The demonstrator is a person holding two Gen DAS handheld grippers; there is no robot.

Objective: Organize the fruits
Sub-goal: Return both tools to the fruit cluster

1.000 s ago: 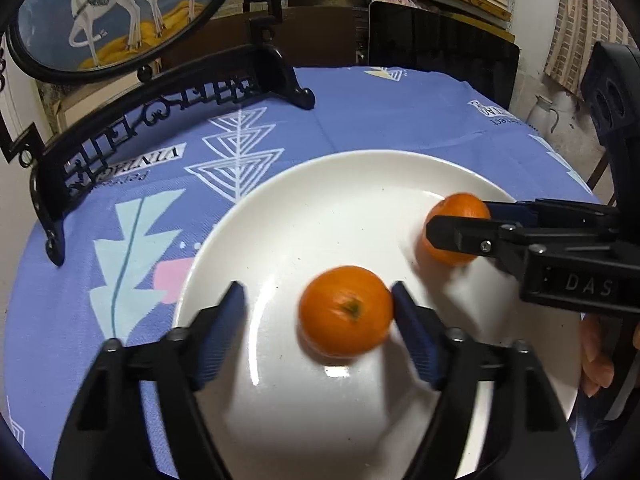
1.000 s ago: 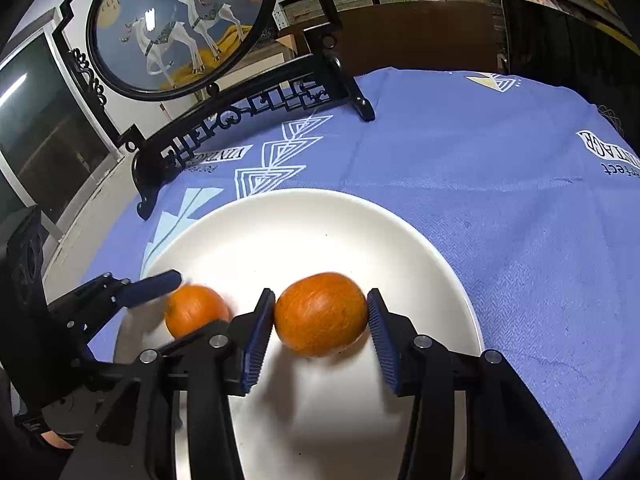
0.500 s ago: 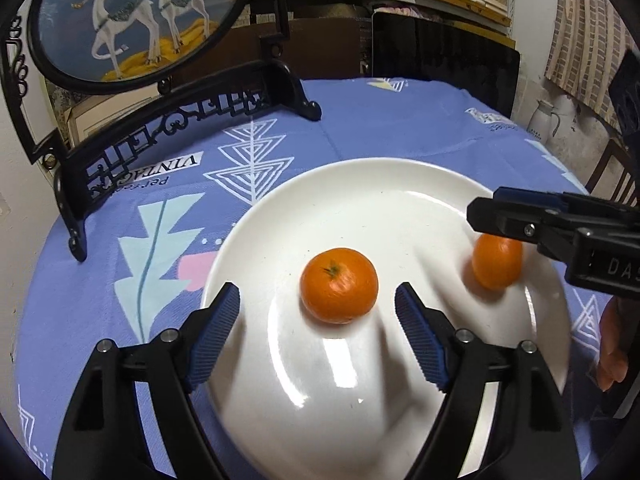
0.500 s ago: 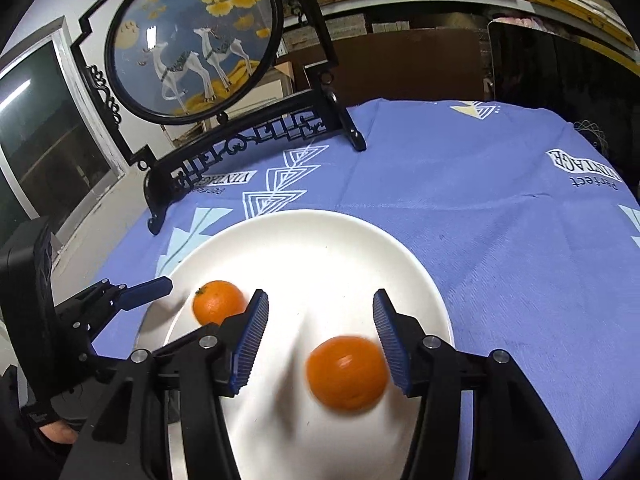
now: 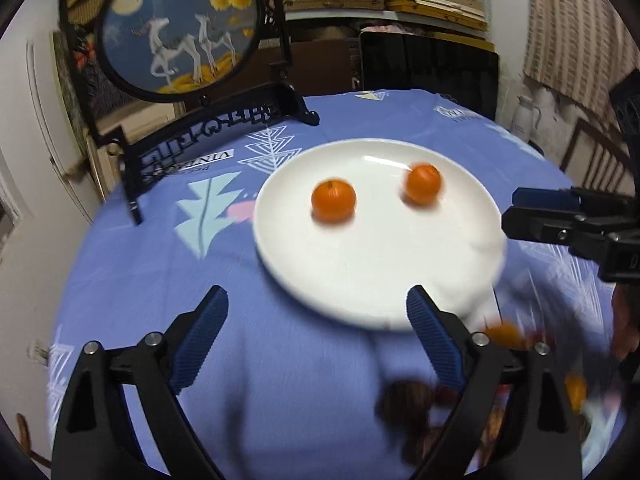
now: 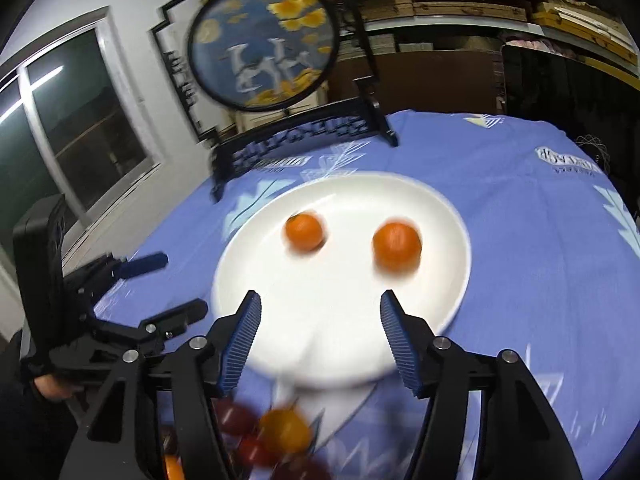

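Resting side by side but apart on the round white ceramic plate [image 5: 376, 264] are two small orange tangerines, left one [image 5: 333, 200] and right one [image 5: 423, 183]. Plate sits on the table's blue patterned cloth [image 5: 168, 288]. Left tool [image 5: 316, 340]: blue ribbed pads spread wide, having just been opening, nothing between them; it hovers over bare cloth at the plate's near rim. Right tool [image 6: 320, 338]: pads also spread and just been opening, empty, over the plate's near edge. More fruit, orange and dark red [image 6: 276, 436], lies blurred beyond the near rim. Black carved stand with round painted deer panel [image 5: 180, 28] stands behind.
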